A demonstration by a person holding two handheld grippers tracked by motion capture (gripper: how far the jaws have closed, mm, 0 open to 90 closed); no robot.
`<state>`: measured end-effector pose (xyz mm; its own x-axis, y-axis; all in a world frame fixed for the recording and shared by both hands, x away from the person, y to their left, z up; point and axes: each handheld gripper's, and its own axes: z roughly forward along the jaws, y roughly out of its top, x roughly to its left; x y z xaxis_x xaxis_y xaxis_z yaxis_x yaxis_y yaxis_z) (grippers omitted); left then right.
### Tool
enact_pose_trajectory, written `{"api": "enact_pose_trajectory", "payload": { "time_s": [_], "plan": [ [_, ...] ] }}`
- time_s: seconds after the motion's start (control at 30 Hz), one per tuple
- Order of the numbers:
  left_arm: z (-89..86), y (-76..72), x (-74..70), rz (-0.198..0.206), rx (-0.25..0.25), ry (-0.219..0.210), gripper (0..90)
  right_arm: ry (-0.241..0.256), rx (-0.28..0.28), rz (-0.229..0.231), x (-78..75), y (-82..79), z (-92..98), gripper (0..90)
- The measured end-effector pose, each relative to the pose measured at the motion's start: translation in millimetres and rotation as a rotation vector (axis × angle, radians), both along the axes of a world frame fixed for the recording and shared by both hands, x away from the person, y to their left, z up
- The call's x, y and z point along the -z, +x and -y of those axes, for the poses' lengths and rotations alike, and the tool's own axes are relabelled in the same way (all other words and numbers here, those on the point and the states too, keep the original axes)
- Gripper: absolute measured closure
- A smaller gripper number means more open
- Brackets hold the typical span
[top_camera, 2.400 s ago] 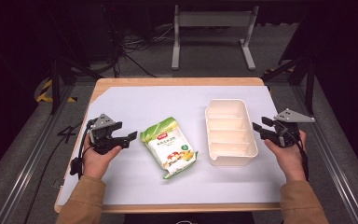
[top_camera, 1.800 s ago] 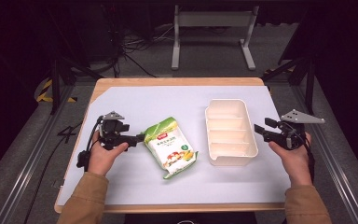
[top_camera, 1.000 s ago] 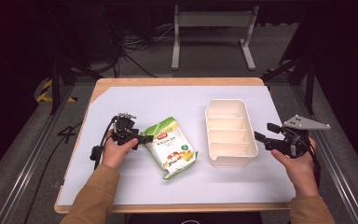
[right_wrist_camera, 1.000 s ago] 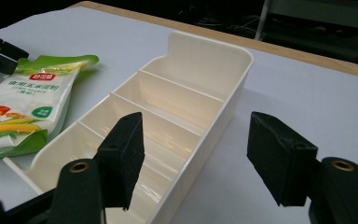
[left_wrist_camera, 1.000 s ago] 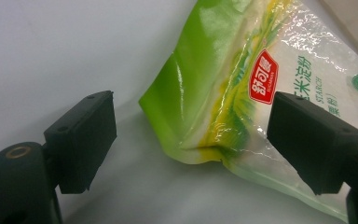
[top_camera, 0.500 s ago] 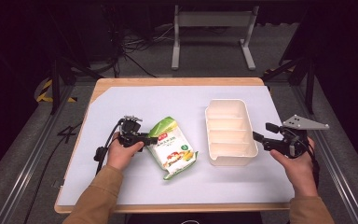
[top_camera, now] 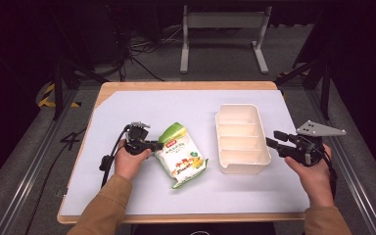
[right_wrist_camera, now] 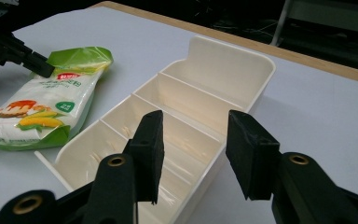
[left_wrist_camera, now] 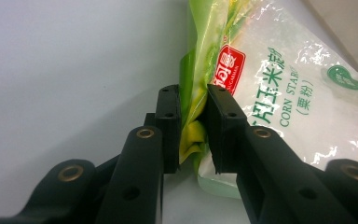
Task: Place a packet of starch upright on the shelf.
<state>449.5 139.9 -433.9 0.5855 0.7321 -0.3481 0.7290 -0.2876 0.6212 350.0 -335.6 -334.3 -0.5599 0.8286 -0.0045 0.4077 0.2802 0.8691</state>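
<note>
My left hand-held gripper (left_wrist_camera: 193, 135) has its jaws nearly closed on the green sealed edge of the corn starch bag (top_camera: 181, 154), which lies flat on the surface (top_camera: 127, 107) a little left of its middle; the film is pinched between the pads, though I would not call the grip firm yet. My right hand-held gripper (right_wrist_camera: 193, 154) is wide open with nothing in it, hovering just off the near right side of the white divided tray (top_camera: 240, 139), which sits right of the middle. I judge this the grasping step. Next I should squeeze fully, then lift the bag slowly, since its loose contents will sag, and carry it toward the tray.
</note>
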Motion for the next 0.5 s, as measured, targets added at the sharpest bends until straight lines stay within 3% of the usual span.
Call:
{"api": "enact_pose_trajectory", "payload": {
  "time_s": [0.5],
  "plan": [
    [0.5,-21.5,-45.4,0.164,0.052,-0.078,79.7,0.006,-0.021,0.013,-7.8,-6.6,-3.4,63.6]
  ]
}}
